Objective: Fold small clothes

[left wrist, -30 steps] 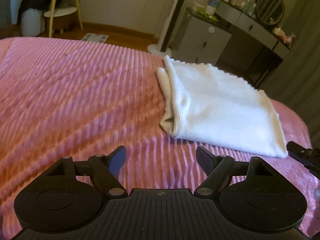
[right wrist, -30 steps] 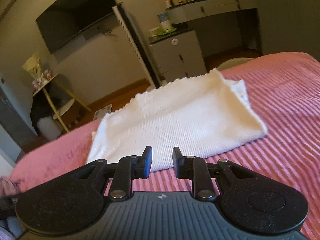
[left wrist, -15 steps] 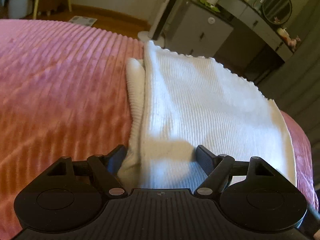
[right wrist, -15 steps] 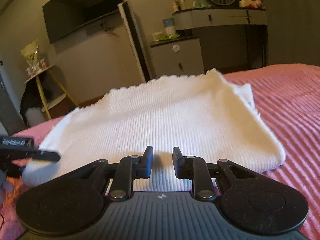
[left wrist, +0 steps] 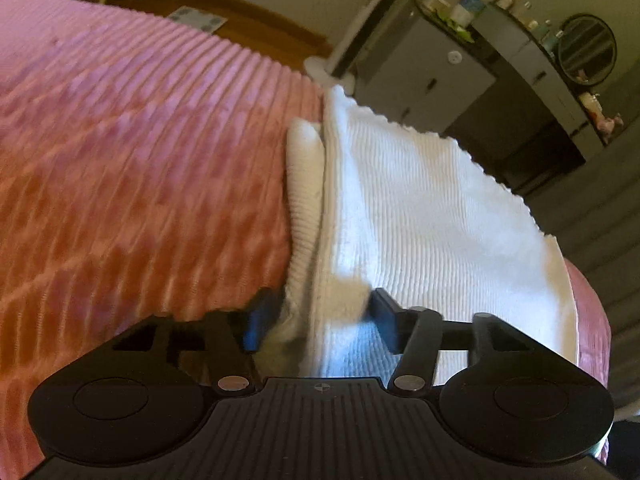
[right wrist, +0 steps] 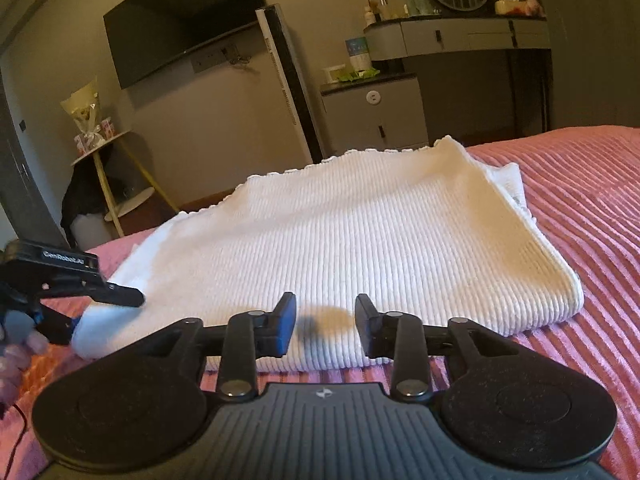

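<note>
Folded white ribbed knit garment [right wrist: 360, 240] on pink corduroy bedspread [left wrist: 140, 180]. Left gripper [left wrist: 318, 316] closing, straddling near corner, nearer. Right gripper [right wrist: 325, 320] opening, apart, facing near long edge.

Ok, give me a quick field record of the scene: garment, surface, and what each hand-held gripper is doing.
garment: white ribbed knit, folded, lying flat
surface: pink ribbed bedspread
left hand-held gripper: jaws just closing around the garment's near corner, fabric bunched between them, pads not clearly pressing
right hand-held gripper: jaws just opening, at the near edge, fabric in the gap, not gripped
fold state: partly folded, next fold not started
</note>
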The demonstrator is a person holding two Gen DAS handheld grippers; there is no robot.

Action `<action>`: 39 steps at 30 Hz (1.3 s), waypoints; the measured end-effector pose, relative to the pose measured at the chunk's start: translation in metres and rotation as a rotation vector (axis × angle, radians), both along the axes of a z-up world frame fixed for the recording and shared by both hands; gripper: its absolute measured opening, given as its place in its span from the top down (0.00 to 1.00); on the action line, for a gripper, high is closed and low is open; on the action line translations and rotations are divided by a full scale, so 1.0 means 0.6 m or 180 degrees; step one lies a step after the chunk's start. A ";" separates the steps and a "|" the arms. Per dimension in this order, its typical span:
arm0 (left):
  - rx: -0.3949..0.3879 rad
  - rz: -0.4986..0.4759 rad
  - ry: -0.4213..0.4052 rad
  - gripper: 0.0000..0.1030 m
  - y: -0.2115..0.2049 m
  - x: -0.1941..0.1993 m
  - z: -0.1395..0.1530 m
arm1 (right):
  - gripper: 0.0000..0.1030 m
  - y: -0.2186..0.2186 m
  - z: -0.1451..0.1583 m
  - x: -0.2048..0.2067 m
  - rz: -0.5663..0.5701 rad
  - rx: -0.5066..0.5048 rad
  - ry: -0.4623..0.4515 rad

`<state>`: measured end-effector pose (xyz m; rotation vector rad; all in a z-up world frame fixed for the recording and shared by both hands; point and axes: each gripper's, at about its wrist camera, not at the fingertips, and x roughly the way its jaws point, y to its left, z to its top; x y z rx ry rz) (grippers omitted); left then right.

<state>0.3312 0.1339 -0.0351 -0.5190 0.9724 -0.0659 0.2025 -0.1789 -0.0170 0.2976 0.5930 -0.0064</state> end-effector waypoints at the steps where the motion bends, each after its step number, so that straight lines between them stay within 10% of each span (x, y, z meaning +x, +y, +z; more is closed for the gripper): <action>1: -0.0019 0.0015 0.0012 0.37 0.000 0.002 0.000 | 0.68 0.000 -0.001 0.000 0.0003 -0.0007 0.0006; 4: 0.0053 -0.0069 0.0067 0.32 -0.012 0.014 0.002 | 0.68 -0.003 -0.008 0.004 -0.0020 -0.0084 0.0045; 8: 0.0239 -0.0127 0.0038 0.71 -0.028 0.021 0.018 | 0.68 -0.013 -0.011 0.005 -0.0087 -0.0118 0.0045; 19: 0.1040 -0.0753 -0.0559 0.74 -0.192 0.019 0.156 | 0.68 -0.028 -0.007 -0.001 -0.0228 -0.0163 -0.0007; 26: 0.1227 -0.1264 -0.0712 0.73 -0.343 0.038 0.128 | 0.68 -0.057 -0.008 -0.001 -0.0369 -0.0025 -0.0009; 33: 0.0909 -0.1373 -0.0615 0.55 -0.370 0.023 0.042 | 0.68 -0.080 -0.023 0.006 -0.0424 0.0121 0.0047; 39: 0.0448 -0.1199 -0.0725 0.42 -0.311 -0.015 0.084 | 0.68 -0.084 -0.028 0.007 -0.0440 0.0165 0.0051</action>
